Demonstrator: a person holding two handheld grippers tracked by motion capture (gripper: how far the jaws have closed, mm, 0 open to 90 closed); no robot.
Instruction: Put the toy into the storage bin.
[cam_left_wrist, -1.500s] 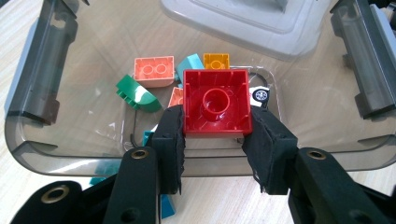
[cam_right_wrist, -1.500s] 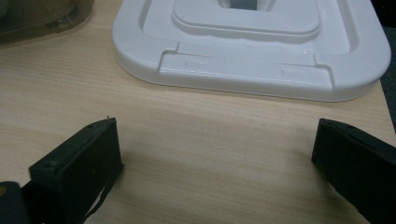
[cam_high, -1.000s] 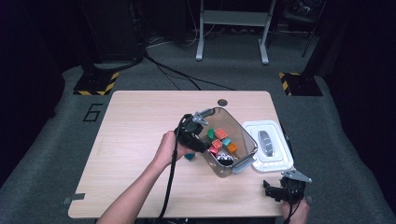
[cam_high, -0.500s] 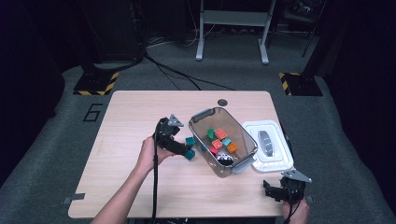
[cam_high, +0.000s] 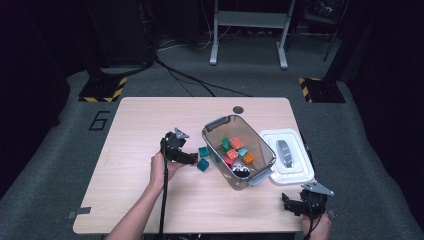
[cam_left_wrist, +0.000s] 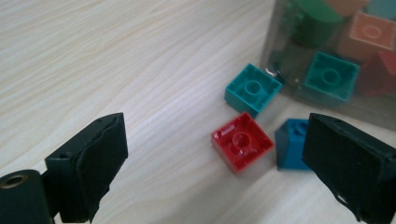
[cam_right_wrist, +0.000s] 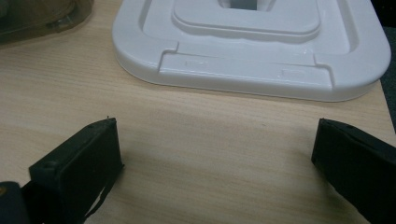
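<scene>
Dark floor and black equipment surround a pale wooden table (cam_high: 150, 200) on which a clear plastic bin (cam_high: 212, 129) with grey handles stands, slightly right of centre. Inside the bin lie loose toy bricks in green, orange, red and teal, plus a black-and-white piece near its front corner.

Just left of the bin, the left gripper (cam_high: 186, 159) sits low over the tabletop, held in the person's left hand (cam_high: 161, 169), its tips pointing toward the bin. Its jaws have just been opening and, after a slight easing back, now stand wide apart with nothing pressed between the pads. In the left gripper view, three bricks lie on the wood ahead of the jaws, all close to the bin's near wall: a red brick (cam_left_wrist: 242, 141) studs-up in the gap between the jaws, a teal brick (cam_left_wrist: 252, 88) beyond it and nearly touching the bin, and a blue brick (cam_left_wrist: 292, 142) just beside the red one, partly hidden behind the right-hand jaw. None of them is gripped.

A white lid (cam_high: 287, 155) lies flat on the table against the bin's right side. In front of the lid, at the table's front edge, the right gripper (cam_high: 291, 205) rests in the person's right hand (cam_high: 316, 227), its jaws spread wide over bare wood and holding nothing.
</scene>
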